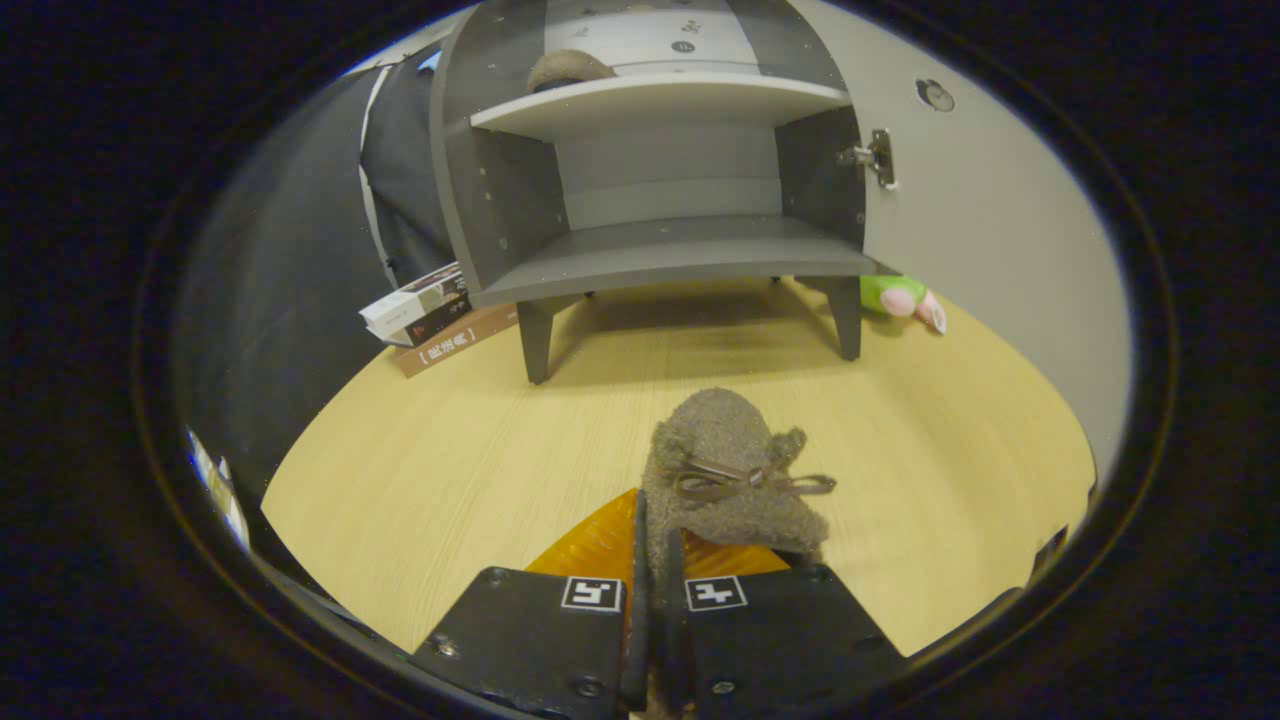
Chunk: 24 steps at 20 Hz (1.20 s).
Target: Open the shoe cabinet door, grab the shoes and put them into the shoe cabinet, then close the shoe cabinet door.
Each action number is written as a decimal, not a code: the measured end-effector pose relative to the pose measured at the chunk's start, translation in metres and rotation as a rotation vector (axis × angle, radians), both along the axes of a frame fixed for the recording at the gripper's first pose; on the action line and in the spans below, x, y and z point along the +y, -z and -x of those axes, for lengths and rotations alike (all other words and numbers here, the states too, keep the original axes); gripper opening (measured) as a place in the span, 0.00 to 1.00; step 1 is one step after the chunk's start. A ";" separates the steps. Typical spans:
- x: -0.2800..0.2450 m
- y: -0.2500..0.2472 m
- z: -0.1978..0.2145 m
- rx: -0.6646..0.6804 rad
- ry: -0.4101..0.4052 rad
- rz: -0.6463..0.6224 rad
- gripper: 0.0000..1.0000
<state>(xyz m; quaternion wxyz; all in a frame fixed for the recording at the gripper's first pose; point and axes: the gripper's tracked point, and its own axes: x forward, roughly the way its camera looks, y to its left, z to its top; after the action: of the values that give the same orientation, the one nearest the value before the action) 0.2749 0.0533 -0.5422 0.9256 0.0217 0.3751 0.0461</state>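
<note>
Clenched at the very front, the claw (655,600) is seen with its two fingers drawn almost together on the rear edge of a fuzzy grey-brown slipper with a thin brown ribbon bow (735,475); both fingers appear to press on that edge, so the shoe is judged to be grasped and carried, toe pointing ahead. An orange piece of the tool (600,545) is glimpsed just under the shoe, between the fingers.

Largest beyond the claw is the pale wood-grain floor (450,470), on which everything stands. Well ahead, a grey shoe cabinet on short tapered legs (520,200) is seen with its interior exposed. Its light grey door (990,230) is swung fully aside to the right of the claw's line, held by a metal hinge (875,158), so the opening step is judged done and the way in is left free. The lower shelf (670,255) is bare, and would be the natural place for the held shoe. On the upper shelf (660,100) a second fuzzy slipper (568,70) is already laid, which suggests that one of the pair has been stowed.

To the left of the cabinet a small stack of books (430,315) is laid on the floor. To the right, behind the cabinet's leg, a green and pink soft toy (900,298) is partly hidden.
</note>
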 end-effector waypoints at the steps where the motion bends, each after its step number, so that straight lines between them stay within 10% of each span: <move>1: -0.001 -0.007 0.004 -0.011 -0.008 0.017 0.10; 24: 0.007 -0.265 -0.023 -0.240 -0.024 0.001 0.10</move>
<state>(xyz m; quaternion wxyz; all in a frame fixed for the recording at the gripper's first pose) 0.2983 0.0600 -0.2768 0.9632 0.0111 0.2621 0.0593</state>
